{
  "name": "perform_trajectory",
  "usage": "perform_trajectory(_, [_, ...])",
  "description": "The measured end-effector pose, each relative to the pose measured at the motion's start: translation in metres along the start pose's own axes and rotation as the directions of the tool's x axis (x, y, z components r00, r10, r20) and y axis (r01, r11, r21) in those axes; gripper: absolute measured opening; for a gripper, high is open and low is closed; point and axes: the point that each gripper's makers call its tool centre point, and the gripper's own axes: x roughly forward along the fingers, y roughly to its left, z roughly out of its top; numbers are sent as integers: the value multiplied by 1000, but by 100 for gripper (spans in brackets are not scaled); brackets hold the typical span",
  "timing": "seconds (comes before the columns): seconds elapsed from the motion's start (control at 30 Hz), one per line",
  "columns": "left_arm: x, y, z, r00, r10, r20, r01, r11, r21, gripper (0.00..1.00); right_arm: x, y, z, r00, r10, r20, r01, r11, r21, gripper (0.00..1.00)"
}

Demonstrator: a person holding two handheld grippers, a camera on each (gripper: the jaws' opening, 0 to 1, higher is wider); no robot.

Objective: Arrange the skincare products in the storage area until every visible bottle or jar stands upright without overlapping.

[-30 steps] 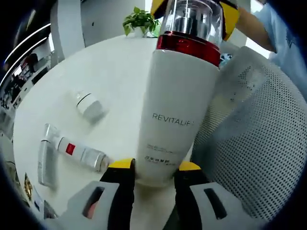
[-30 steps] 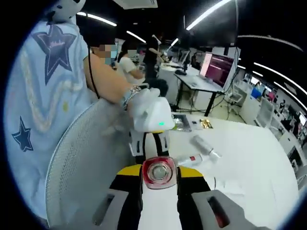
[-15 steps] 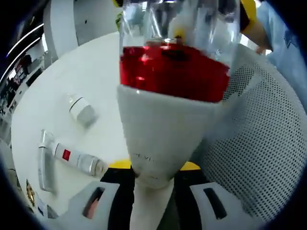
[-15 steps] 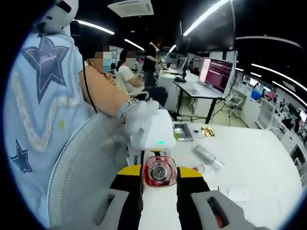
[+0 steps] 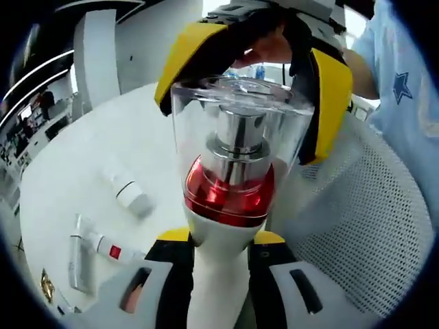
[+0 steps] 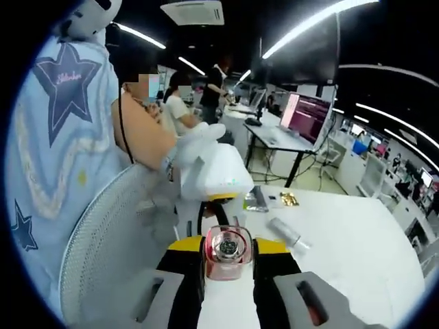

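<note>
Bottle (image 5: pixel 230 205), white with a red collar and clear cap, is being held in the air above the white worktop (image 5: pixel 89 157), beside a mesh chair back (image 5: pixel 357 226). The left claw (image 5: pixel 218 238) is clamping its lower body, and the right claw (image 6: pixel 227 243) is clamping its cap end. Two small tubes (image 5: pixel 99 243) and a small jar (image 5: pixel 130 195) are lying near the worktop's edge.

The room is an open office with a dark ceiling carrying strip lights (image 6: pixel 302 31) and an air-conditioning vent (image 6: pixel 191 11), desks with a lit monitor (image 6: pixel 306 116), and a white mesh chair back (image 5: pixel 350 226).
</note>
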Motion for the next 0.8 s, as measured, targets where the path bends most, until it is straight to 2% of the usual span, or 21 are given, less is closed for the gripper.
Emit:
perform_trajectory(0.07, [2,1,-7,999,7,-32,-7,1000,11,25,2,0,-6,1000,-3,-23,3,1000,0,19])
perform_trajectory(0.1, [2,1,-3,1000,2,-10,-2,1000,4,25,2,-1,-1,1000,-6,12,6,1000,2,19])
perform_trajectory(0.27, [5,-5,-4,999,-38,0,38,998,-52,26,3,-3,-4,999,-32,17,32,999,42,20])
perform_trajectory(0.33, [5,-4,-4,999,-35,10,36,997,-63,26,4,-5,-6,998,-51,22,50,998,40,21])
perform_trajectory(0.47, [4,-2,-4,999,-34,19,36,994,-104,26,4,-7,-23,997,-74,-32,76,996,51,25])
perform_trajectory(0.6, [4,-5,-4,999,-43,14,44,993,-108,26,8,-1,-42,996,-54,-76,61,995,85,25])
perform_trajectory(0.7, [4,-5,-4,999,-44,15,45,993,-107,27,9,-2,-48,993,-89,-84,96,992,78,28])
perform_trajectory(0.8, [3,-5,-4,999,-48,13,49,993,-107,28,10,-1,-52,992,-90,-90,97,992,75,25])
